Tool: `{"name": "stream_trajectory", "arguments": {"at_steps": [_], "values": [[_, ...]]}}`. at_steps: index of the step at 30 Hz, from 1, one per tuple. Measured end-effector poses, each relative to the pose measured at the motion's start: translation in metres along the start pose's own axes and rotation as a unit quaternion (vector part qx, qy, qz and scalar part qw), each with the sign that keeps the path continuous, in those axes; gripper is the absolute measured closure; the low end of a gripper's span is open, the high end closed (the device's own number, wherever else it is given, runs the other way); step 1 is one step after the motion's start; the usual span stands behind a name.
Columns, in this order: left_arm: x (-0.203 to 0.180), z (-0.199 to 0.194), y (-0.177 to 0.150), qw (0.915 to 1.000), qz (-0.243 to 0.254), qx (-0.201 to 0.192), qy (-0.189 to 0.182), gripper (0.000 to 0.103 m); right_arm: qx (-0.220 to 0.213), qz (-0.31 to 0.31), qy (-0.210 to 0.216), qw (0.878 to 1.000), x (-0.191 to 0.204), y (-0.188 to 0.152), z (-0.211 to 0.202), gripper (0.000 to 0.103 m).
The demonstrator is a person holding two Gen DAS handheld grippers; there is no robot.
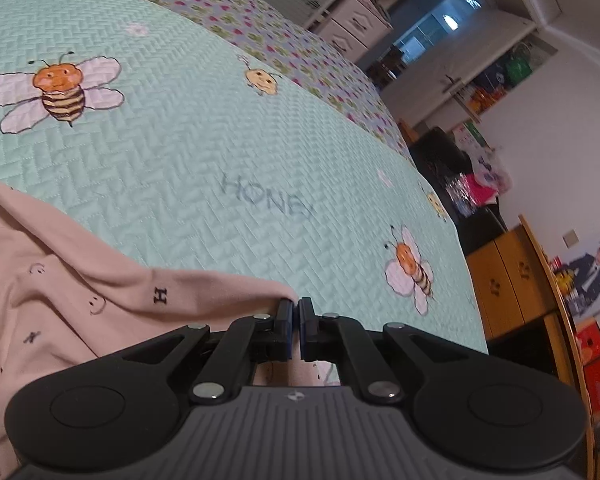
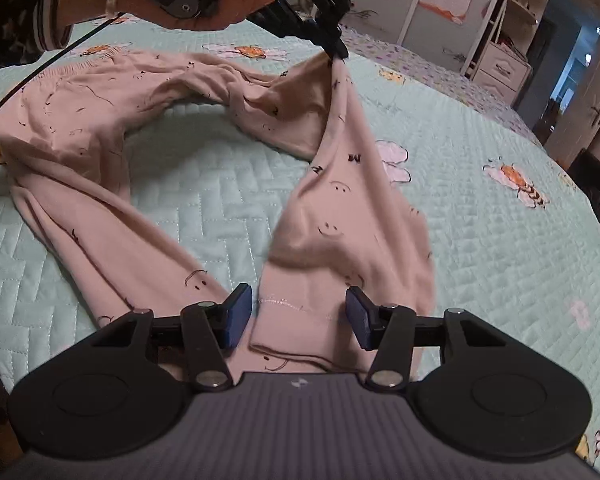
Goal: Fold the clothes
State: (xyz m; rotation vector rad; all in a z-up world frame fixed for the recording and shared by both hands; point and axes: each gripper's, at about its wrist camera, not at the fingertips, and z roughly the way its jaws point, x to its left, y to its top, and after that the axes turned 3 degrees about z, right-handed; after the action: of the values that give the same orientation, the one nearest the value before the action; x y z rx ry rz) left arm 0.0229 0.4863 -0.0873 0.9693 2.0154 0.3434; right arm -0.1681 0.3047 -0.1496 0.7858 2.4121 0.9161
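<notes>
Bee-print quilt, pink trousers pinched by left gripper, right gripper agape

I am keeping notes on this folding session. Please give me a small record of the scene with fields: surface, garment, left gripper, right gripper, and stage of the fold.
surface: quilt, mint green with bee pictures
garment: pink trousers, spread out, not folded
left gripper: left gripper shut on a trouser leg end, lifted off the quilt
right gripper: right gripper open, fingers either side of the other trouser cuff
stage of fold: not yet begun
</notes>
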Motion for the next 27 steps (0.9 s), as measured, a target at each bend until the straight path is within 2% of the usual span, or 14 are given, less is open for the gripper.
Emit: {"name": "stream_trajectory", "arguments": {"at_steps": [6, 11, 13, 15, 17, 18, 19, 23, 27], "values": [[-0.001, 0.001, 0.003, 1.0, 0.003, -0.004, 0.005, 0.102, 0.0, -0.083, -0.03, 0.996, 0.01, -0.007, -0.004, 0.048], [-0.001, 0.0, 0.001, 0.9999, 0.006, -0.002, 0.009, 0.101, -0.003, -0.186, -0.05, 0.981, 0.026, -0.009, -0.002, 0.049], [0.0, -0.001, 0.002, 0.9999, 0.007, -0.001, 0.011, 0.101, -0.009, -0.216, -0.052, 0.975, 0.03, -0.011, -0.003, 0.051], [-0.001, -0.002, 0.002, 0.9999, 0.008, 0.0, 0.013, 0.101, -0.014, -0.226, -0.041, 0.973, 0.03, -0.014, -0.004, 0.067], [-0.003, -0.002, 0.003, 0.9998, 0.011, 0.0, 0.014, 0.101, -0.016, -0.223, -0.025, 0.974, 0.026, -0.016, -0.004, 0.078], [-0.004, -0.003, 0.003, 0.9999, 0.012, 0.001, 0.012, 0.101, -0.017, -0.222, -0.018, 0.975, 0.024, -0.016, -0.004, 0.092], [-0.006, -0.004, 0.004, 0.9999, 0.013, 0.003, 0.01, 0.101, -0.018, -0.216, -0.014, 0.976, 0.021, -0.015, -0.004, 0.098], [-0.019, -0.003, 0.009, 0.9995, 0.029, 0.008, -0.003, 0.101, -0.046, -0.159, -0.029, 0.986, -0.011, 0.002, -0.014, 0.098], [-0.036, 0.008, 0.02, 0.9992, 0.032, 0.02, -0.013, 0.101, -0.074, -0.027, -0.052, 0.996, -0.096, 0.032, -0.019, 0.098]]}}
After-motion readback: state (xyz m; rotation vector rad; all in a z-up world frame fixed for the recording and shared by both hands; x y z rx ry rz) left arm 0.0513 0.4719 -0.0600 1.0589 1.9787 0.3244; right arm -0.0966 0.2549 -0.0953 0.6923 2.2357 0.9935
